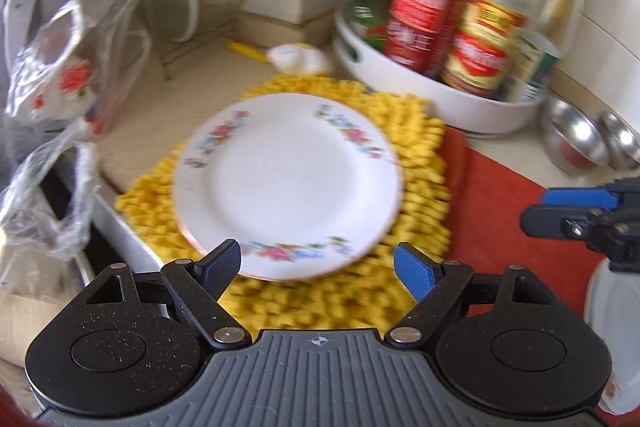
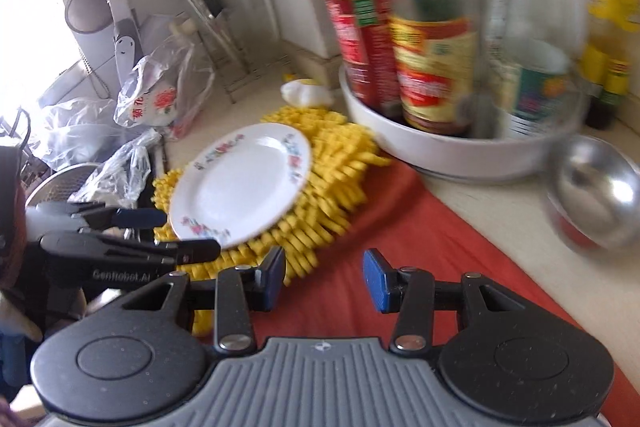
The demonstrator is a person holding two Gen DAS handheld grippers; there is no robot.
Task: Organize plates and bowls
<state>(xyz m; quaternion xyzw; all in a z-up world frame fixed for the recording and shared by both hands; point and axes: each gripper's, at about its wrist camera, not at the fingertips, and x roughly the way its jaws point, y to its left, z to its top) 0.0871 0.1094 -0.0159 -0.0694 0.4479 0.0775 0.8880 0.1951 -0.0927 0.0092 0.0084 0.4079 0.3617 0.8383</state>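
White round china plate [image 1: 286,183] with pink floral rim lies flat, face up, on a yellow shaggy mat [image 1: 416,143] — left gripper [image 1: 318,267] and right gripper [image 2: 324,281] both released, empty.

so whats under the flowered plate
The flowered plate lies on a shaggy yellow mat, which sticks out all round it. The mat's right edge overlaps a red cloth. Whatever lies beneath the plate's middle is covered.
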